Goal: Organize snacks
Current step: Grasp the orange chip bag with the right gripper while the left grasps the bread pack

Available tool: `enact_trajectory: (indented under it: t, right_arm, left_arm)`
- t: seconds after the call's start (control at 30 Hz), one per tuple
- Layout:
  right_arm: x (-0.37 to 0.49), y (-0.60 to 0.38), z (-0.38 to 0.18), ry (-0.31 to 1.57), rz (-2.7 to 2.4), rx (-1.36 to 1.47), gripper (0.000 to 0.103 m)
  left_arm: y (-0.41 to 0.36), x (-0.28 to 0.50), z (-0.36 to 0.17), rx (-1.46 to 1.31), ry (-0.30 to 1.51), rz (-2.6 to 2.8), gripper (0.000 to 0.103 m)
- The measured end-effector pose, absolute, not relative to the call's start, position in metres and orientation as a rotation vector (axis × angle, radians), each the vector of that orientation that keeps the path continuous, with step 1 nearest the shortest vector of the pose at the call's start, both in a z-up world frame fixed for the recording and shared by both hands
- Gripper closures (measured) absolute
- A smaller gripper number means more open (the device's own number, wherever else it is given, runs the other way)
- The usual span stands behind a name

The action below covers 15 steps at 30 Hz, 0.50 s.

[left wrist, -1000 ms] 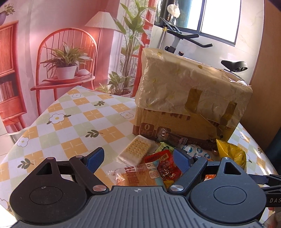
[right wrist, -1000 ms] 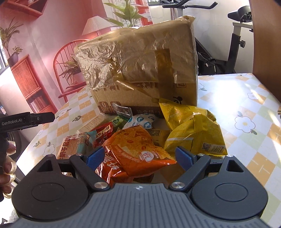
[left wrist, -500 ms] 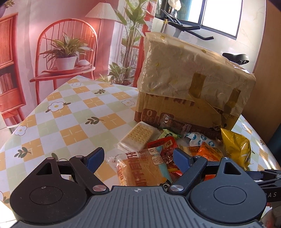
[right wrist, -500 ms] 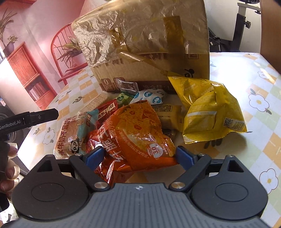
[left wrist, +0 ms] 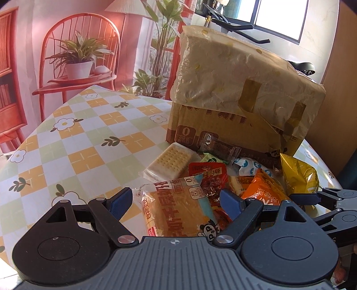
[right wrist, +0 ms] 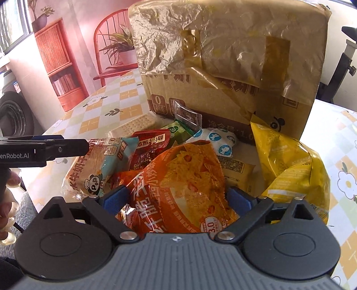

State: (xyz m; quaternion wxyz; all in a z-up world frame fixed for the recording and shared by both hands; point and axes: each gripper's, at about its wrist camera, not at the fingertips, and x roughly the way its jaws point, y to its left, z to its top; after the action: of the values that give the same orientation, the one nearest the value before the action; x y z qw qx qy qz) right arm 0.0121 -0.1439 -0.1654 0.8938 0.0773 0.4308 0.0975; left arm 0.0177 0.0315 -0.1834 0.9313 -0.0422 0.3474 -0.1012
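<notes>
A pile of snack packets lies on the checked tablecloth in front of a taped cardboard box (left wrist: 241, 104) (right wrist: 225, 67). My left gripper (left wrist: 176, 200) is open, with its jaws on either side of a bread packet (left wrist: 176, 212) with a panda print (right wrist: 93, 169). My right gripper (right wrist: 178, 198) is open around an orange chip bag (right wrist: 185, 187) (left wrist: 263, 189). A yellow bag (right wrist: 287, 167) lies to its right. A red packet (left wrist: 209, 176), a cracker pack (left wrist: 169, 160) and a white-and-blue packet (right wrist: 218, 140) lie behind.
The table (left wrist: 73, 142) stretches to the left with bare cloth. A red chair with a potted plant (left wrist: 78, 60) stands past the far edge. An exercise bike (left wrist: 234, 20) stands behind the box. The left gripper's finger (right wrist: 44, 149) shows in the right wrist view.
Both grippers have moved forward and down onto the pile. The bread packet now sits between the left jaws, and the orange bag fills the space between the right jaws.
</notes>
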Motion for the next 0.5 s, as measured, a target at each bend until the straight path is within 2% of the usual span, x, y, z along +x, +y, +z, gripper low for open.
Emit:
enact_trajectory:
  t: [0.23,0.5]
  right_arm:
    - [0.009,-0.137,-0.175,0.882,0.223,0.141,0.006]
    - [0.001,-0.142,-0.169,0.861,0.252,0.143,0.033]
  left_arm:
    - [0.029,0.025,-0.195,-0.081,0.758,-0.207,0.016]
    - [0.027,0.033,-0.207,-0.097,0.799,-0.189,0.016]
